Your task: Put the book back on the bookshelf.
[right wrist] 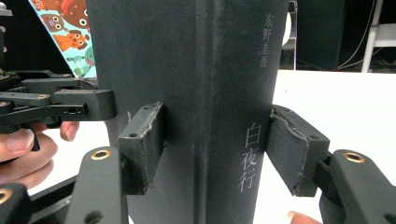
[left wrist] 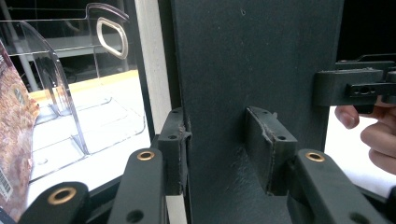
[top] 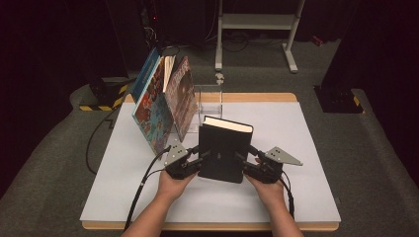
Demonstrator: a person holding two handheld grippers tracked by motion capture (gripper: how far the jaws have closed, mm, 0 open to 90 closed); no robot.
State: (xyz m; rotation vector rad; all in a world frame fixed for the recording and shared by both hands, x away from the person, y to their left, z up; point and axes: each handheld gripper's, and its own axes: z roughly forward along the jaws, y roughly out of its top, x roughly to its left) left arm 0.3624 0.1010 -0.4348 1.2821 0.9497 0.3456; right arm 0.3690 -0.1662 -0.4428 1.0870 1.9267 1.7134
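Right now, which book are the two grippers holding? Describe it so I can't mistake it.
On the white table, look just in front of the clear plastic holder, right of the leaning picture books. The black book stands upright there, clamped between the left gripper and right gripper. Unlike its colourful neighbours, it is plain black with pale lettering down its spine.

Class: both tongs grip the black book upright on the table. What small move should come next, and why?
Probably carry the black book toward the clear stand, beside the leaning books: left tongs and right tongs already clamp its edges, and the stand has free space.
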